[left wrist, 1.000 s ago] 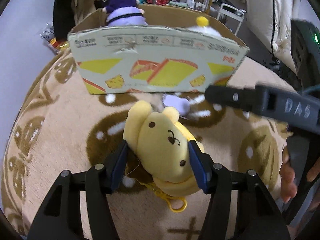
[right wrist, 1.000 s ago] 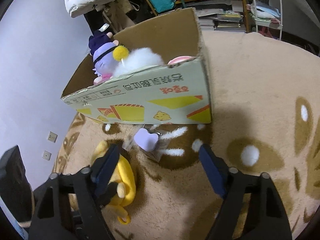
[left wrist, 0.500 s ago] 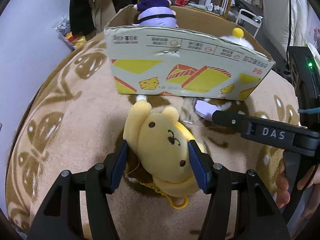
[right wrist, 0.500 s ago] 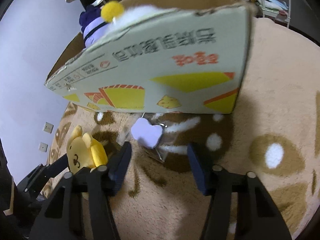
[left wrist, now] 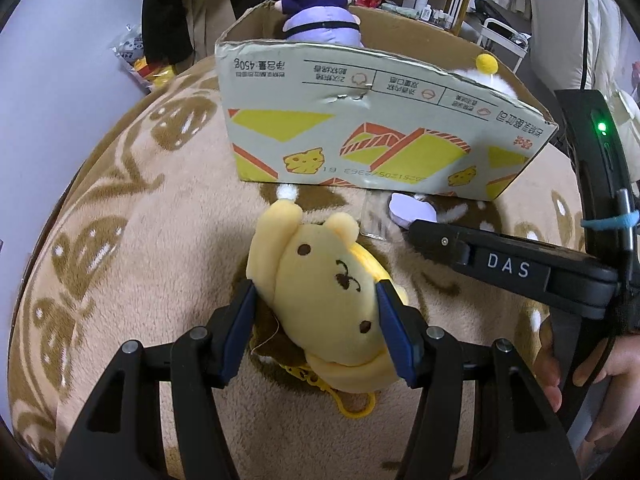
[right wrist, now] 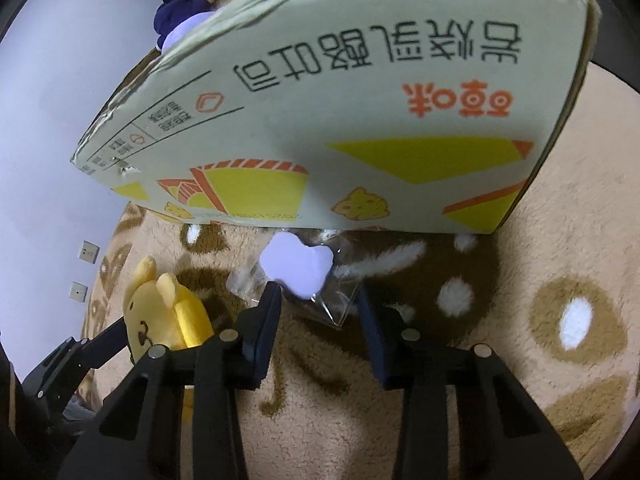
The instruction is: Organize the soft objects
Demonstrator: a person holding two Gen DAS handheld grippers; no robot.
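Your left gripper (left wrist: 316,320) is clamped on the yellow plush bear (left wrist: 328,292); both blue pads dent its soft, rounded head, and it sits on the fleecy tan-and-brown blanket (left wrist: 120,280). Your right gripper (right wrist: 318,316) has just been closing. Its jaws now flank the crinkly clear plastic packet (right wrist: 332,304) holding a flat lilac heart-shaped piece (right wrist: 296,266); whether the pads press it I cannot tell. The packet lies against the foot of the printed cardboard box (left wrist: 360,136), creased and torn at its rim. In the box: a purple plush (left wrist: 320,16) and a white fluffy toy with a yellow pom-pom (left wrist: 487,65).
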